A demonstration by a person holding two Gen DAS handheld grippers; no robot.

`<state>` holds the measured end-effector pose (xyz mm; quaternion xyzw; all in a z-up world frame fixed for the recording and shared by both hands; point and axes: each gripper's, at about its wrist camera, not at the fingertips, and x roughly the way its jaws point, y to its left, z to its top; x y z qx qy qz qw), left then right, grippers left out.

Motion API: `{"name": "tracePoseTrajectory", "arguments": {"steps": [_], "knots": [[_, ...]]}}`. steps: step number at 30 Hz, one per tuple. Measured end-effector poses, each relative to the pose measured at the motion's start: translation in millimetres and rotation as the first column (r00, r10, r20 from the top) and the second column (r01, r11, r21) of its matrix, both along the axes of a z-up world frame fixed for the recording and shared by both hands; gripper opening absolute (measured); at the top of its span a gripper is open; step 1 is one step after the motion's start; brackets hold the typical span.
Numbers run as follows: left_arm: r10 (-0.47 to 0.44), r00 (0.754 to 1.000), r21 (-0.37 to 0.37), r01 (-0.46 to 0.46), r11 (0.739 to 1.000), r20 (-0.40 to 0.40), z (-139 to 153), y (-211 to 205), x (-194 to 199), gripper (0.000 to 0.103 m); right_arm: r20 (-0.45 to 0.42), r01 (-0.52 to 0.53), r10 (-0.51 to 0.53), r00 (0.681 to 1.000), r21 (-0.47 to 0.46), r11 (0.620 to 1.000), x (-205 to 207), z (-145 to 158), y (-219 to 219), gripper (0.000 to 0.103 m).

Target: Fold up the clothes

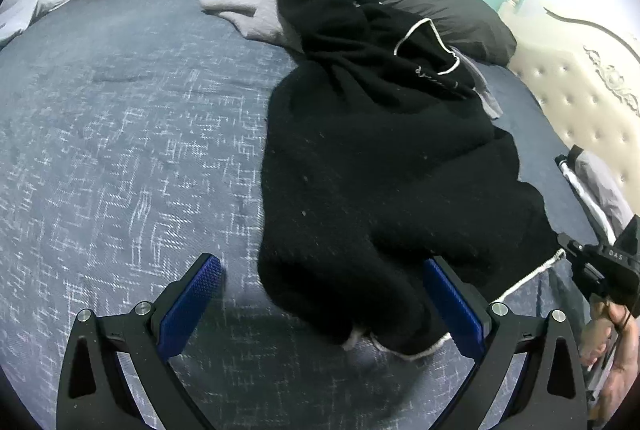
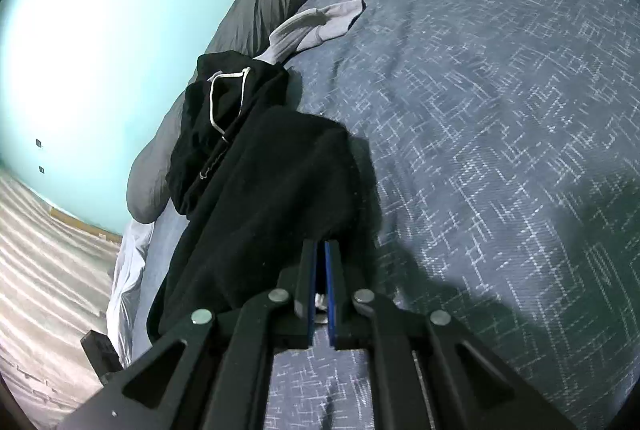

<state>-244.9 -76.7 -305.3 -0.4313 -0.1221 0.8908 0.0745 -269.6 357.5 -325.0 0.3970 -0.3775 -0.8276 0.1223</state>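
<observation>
Black knit garment with white trim (image 1: 376, 165) lies crumpled on your blue-grey crosshatch bedspread (image 1: 120, 149), running from 6 toward 1 o'clock in the left wrist view. Your left gripper (image 1: 322, 286) has its jaws wide apart, straddling the hem. Your right gripper (image 2: 321, 254) is clamped on the garment's edge, pads nearly together. Light grey cloth (image 1: 248, 9) sits at 12.

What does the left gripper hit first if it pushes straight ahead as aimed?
Probably the black garment: its near hem lies between the open left gripper pads, on the blue bedspread. Depth is unclear.
</observation>
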Motion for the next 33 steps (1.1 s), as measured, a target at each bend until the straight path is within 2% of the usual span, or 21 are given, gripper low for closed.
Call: {"name": "tracePoseTrajectory", "arguments": {"steps": [8,17,23,33], "knots": [[-0.003,1.000,-0.016,0.003,1.000,0.022,-8.0,1.8,-11.7,0.103,0.006,-0.013,0.013,1.000,0.003,1.000,-1.6,-2.4,-2.0,0.004],[-0.001,1.000,-0.065,0.002,0.998,0.008,-10.2,9.9,-16.6,0.103,0.013,-0.013,0.013,1.000,-0.001,1.000,-2.3,-5.2,-2.2,0.004],[0.001,1.000,-0.021,0.000,1.000,0.014,-9.3,4.3,-21.7,0.103,0.014,-0.010,0.010,1.000,0.000,1.000,-1.3,-5.0,-2.5,0.004],[0.011,1.000,-0.017,-0.011,1.000,0.021,-12.6,4.7,-24.3,0.103,0.023,-0.009,0.009,1.000,0.003,1.000,-2.2,-7.9,-5.1,0.004]]}}
